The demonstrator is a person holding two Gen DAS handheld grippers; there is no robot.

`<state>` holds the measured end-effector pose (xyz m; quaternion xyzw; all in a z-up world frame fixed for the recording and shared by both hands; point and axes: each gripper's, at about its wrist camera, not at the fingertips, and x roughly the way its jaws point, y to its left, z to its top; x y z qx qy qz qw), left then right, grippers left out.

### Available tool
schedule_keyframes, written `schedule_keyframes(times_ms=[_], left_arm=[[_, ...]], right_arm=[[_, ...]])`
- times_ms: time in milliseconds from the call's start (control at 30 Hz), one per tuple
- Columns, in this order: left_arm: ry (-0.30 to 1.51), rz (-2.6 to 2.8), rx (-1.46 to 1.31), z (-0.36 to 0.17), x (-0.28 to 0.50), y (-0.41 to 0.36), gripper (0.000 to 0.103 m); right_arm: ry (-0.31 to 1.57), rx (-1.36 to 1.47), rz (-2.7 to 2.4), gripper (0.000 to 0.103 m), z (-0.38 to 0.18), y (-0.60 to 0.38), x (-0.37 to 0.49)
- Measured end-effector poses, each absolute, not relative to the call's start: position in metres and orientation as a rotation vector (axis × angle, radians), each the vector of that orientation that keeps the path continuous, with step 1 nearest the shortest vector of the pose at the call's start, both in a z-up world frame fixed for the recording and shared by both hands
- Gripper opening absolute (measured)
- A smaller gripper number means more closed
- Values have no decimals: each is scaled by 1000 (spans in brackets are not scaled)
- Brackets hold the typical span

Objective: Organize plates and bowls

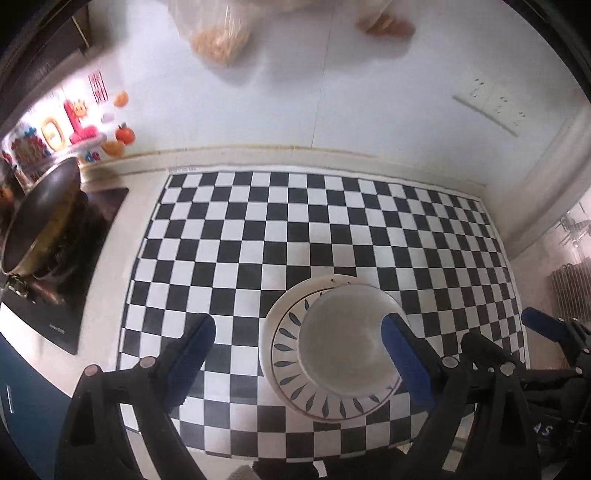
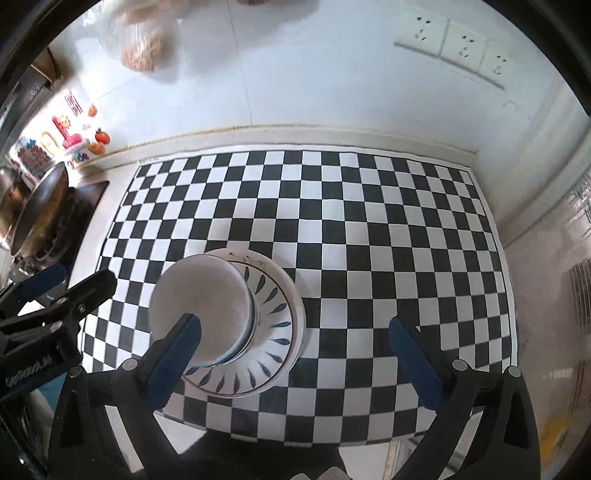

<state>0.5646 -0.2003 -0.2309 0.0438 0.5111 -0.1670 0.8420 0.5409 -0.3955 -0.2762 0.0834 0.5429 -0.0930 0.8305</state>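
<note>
A white bowl (image 1: pixel 343 332) sits stacked on a white plate (image 1: pixel 291 350) with blue leaf marks, on the checkered mat (image 1: pixel 295 229). My left gripper (image 1: pixel 299 339) is open and empty; its right fingertip overlaps the bowl's right side in view. In the right wrist view the same bowl (image 2: pixel 210 299) rests on the plate (image 2: pixel 273 317) at lower left. My right gripper (image 2: pixel 295 332) is open and empty, its left finger in front of the bowl. The right gripper also shows at the right edge of the left wrist view (image 1: pixel 517 332).
A dark wok (image 1: pixel 40 218) sits on a black cooktop (image 1: pixel 99 221) at the left. A white wall with sockets (image 2: pixel 450 44) stands behind the mat. Plastic bags (image 1: pixel 218 33) hang on the wall. Colourful stickers (image 1: pixel 81 122) are at far left.
</note>
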Motion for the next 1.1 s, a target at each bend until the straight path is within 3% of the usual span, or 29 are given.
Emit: schedule_keyframes(times_ms=[1100], left_arm=[[766, -242, 108, -89, 341, -119, 92]], right_arm=[[763, 130, -255, 103, -100, -319, 287]])
